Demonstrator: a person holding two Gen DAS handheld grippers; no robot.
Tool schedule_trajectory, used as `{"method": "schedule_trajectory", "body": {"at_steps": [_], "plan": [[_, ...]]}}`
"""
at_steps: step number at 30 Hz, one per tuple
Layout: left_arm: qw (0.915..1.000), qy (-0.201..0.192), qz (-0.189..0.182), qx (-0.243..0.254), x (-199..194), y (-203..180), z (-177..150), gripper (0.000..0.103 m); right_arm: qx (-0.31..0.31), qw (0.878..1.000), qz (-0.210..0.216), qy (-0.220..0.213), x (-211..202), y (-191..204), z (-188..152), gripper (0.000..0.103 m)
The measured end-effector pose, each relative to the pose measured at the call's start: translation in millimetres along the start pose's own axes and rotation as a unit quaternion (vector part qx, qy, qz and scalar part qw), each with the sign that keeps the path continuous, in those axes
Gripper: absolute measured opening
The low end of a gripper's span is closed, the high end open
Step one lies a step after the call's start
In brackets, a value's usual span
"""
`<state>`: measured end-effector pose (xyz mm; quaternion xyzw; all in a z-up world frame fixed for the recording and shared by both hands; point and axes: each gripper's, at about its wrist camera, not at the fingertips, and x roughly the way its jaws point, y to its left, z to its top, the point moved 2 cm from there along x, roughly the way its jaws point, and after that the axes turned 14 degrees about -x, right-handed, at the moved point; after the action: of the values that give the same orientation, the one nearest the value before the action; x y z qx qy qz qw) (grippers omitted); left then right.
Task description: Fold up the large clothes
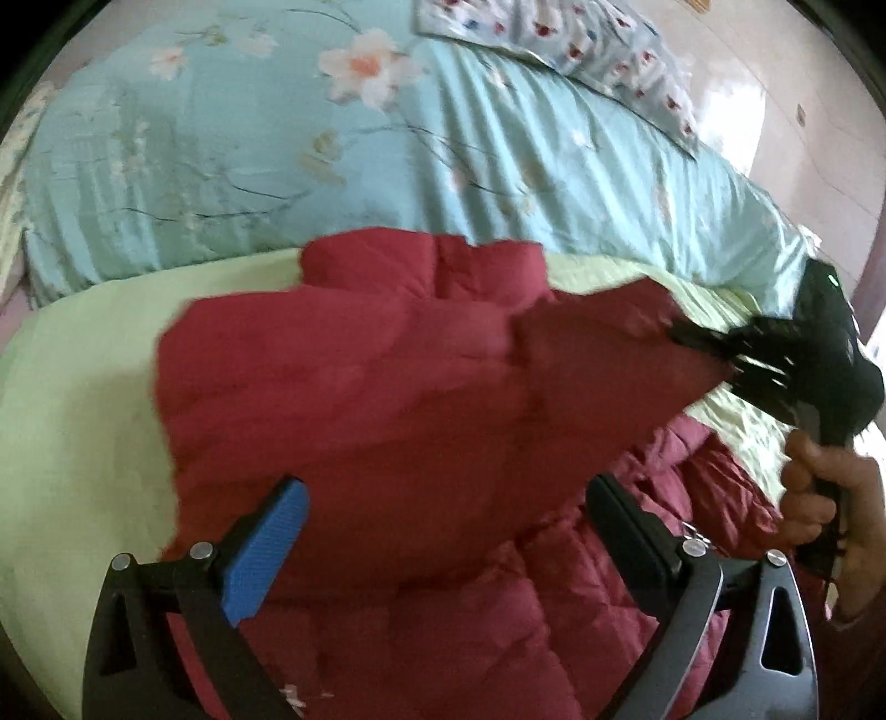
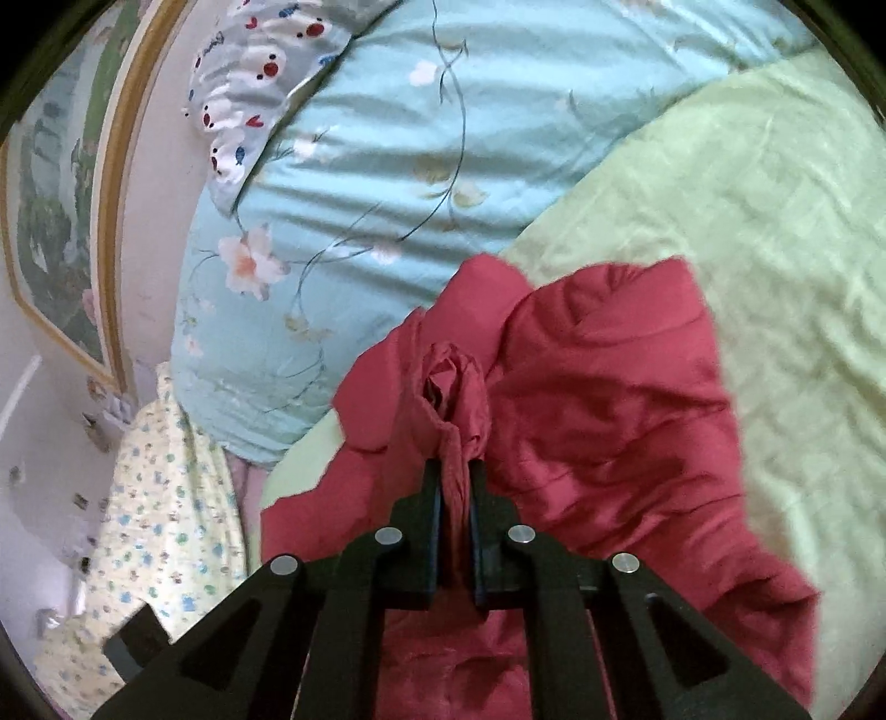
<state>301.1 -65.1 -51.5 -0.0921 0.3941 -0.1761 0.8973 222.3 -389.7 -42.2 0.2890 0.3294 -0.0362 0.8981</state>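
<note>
Red jacket on the bed: right gripper pinching a fold, left gripper spread wide.

Bed (image 1: 83, 387) carries a pale green sheet, with a light blue floral duvet (image 1: 277, 166) bunched behind it and a patterned pillow (image 1: 581, 44) further back. The red puffer jacket (image 1: 360, 399) lies across the green sheet, quilted lining showing at the near right. Right gripper (image 2: 457, 471) has its fingers pressed together on a bunched fold of the jacket, a hand (image 1: 830, 498) on its handle. Left gripper (image 1: 443, 498) hovers over the jacket, fingers spread apart, nothing between them.
</note>
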Motion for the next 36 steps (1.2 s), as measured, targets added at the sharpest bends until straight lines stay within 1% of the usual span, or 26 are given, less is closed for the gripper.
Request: {"method": "schedule_trajectory", "body": {"at_steps": [2,5,7,9,13,16,17,18,20,21,22,23,24,25,26,27,28,30,31,33,34,36], "plan": [[0.9999,-0.005,0.007,-0.013,-3.6,12.5,7.6,0.100,-0.014,1.000,-0.018,-0.008,-9.9,-3.3,-0.3,0.007],[0.9992,0.000,0.012,-0.037,0.6,29.7,21.5,0.094,-0.038,0.998,-0.051,-0.006,-18.3,-8.8,-5.2,0.006],[0.9988,0.009,0.013,-0.046,9.2,37.1,26.4,0.084,-0.048,0.996,-0.070,0.010,-14.4,-14.4,-13.1,0.006],[0.9981,0.026,0.012,-0.054,23.1,40.5,34.9,0.078,-0.055,0.995,-0.085,0.025,-10.1,-20.0,-19.4,0.006],[0.9963,0.053,0.045,-0.051,56.0,49.4,42.8,0.076,-0.071,0.991,-0.108,0.046,-0.8,-27.7,-29.3,0.006],[0.9945,0.073,0.055,-0.052,76.5,53.5,40.1,0.076,-0.079,0.989,-0.115,0.058,0.0,-27.9,-31.2,0.007],[0.9942,0.074,0.058,-0.051,80.7,52.8,38.9,0.076,-0.081,0.988,-0.118,0.059,-1.2,-25.9,-30.6,0.011],[0.9942,0.075,0.058,-0.051,84.0,52.0,37.4,0.076,-0.086,0.987,-0.125,0.056,-5.9,-21.3,-28.7,0.014],[0.9944,0.072,0.060,-0.050,86.6,50.1,35.8,0.077,-0.105,0.983,-0.147,0.039,-17.5,-10.3,-24.8,0.016],[0.9944,0.072,0.061,-0.048,87.6,49.6,34.9,0.077,-0.116,0.980,-0.160,0.025,-24.8,-3.1,-21.8,0.018],[0.9944,0.071,0.062,-0.047,89.0,49.5,34.3,0.077,-0.132,0.977,-0.170,0.001,-34.8,7.6,-17.8,0.019],[0.9944,0.071,0.063,-0.047,90.0,49.1,33.8,0.077,-0.144,0.975,-0.171,-0.013,-40.3,15.7,-15.5,0.022],[0.9943,0.071,0.064,-0.048,90.4,49.3,33.8,0.077,-0.163,0.972,-0.166,-0.026,-44.2,29.0,-12.3,0.029],[0.9942,0.071,0.065,-0.048,90.6,49.2,32.5,0.077,-0.175,0.971,-0.159,-0.024,-41.9,37.2,-10.3,0.033],[0.9942,0.071,0.066,-0.048,91.5,49.0,32.2,0.077,-0.186,0.971,-0.147,-0.015,-36.8,44.6,-9.8,0.041],[0.9941,0.071,0.067,-0.047,94.0,50.4,30.7,0.077,-0.201,0.971,-0.129,0.001,-25.6,53.6,-11.1,0.044],[0.9940,0.071,0.069,-0.046,94.4,49.5,30.1,0.077,-0.212,0.969,-0.125,0.014,-16.7,57.9,-12.9,0.043],[0.9938,0.073,0.071,-0.044,92.5,49.3,30.2,0.077,-0.236,0.961,-0.135,0.047,6.7,62.3,-19.7,0.043],[0.9938,0.074,0.070,-0.045,90.5,48.9,31.2,0.076,-0.242,0.957,-0.145,0.071,23.4,57.6,-25.1,0.043],[0.9952,0.062,0.059,-0.047,78.4,46.4,34.8,0.074,-0.238,0.953,-0.160,0.100,42.4,43.8,-32.9,0.042],[0.9961,0.055,0.051,-0.047,72.8,44.9,35.8,0.074,-0.231,0.951,-0.170,0.113,52.0,30.9,-37.8,0.041],[0.9980,0.033,0.027,-0.046,58.7,39.2,39.2,0.074,-0.225,0.951,-0.176,0.116,56.5,17.3,-42.8,0.042]]}}
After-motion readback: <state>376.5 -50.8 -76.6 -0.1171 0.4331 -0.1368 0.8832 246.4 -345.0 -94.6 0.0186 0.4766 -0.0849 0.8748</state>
